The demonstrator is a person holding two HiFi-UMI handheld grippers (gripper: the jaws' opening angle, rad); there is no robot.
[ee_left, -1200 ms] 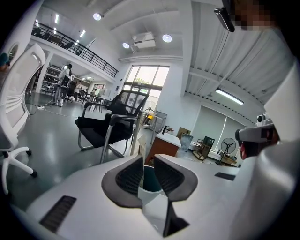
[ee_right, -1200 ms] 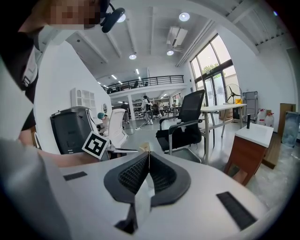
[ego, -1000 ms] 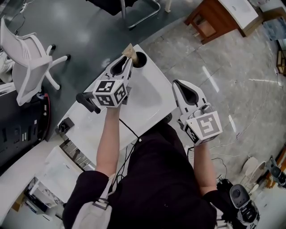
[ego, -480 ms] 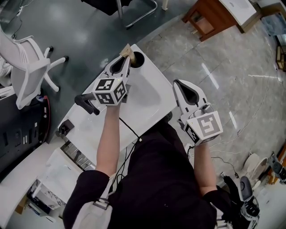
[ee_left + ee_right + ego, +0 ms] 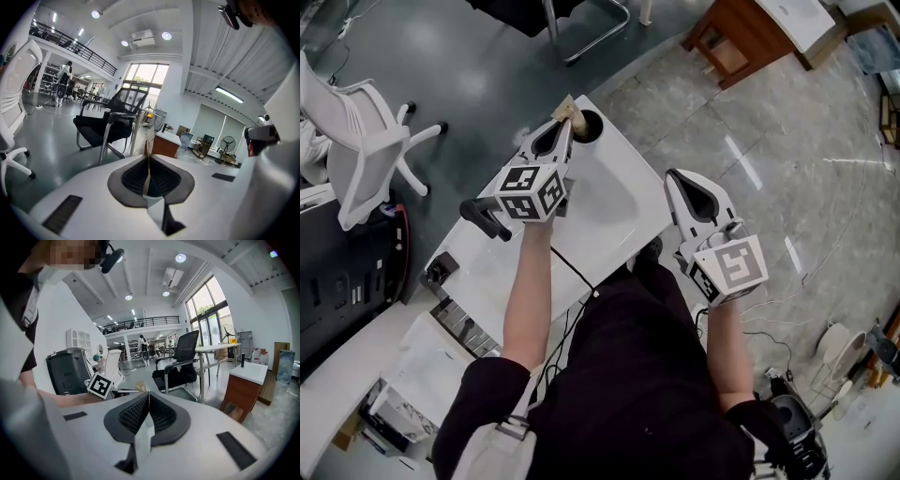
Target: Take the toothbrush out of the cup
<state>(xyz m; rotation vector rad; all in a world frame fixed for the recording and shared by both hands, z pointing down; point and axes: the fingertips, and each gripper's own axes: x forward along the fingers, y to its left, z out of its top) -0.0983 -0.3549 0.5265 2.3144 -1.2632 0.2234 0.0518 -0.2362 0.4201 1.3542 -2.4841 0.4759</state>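
Pale wood shows at the tip of the left gripper [image 5: 563, 125]: its jaws pinch the thin bamboo-coloured toothbrush [image 5: 567, 109], held just beside the rim of the dark round cup [image 5: 592, 125] on the white table [image 5: 614, 202]. The right gripper [image 5: 672, 175] hangs off the table's edge, jaws pressed together on nothing. The lift looks nearly done to me, but I cannot tell whether the brush's lower end is clear of the cup.

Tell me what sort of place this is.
Probably an open-plan office or workshop hall: a white swivel chair, a black cantilever chair, a white table, and a railed mezzanine overhead.
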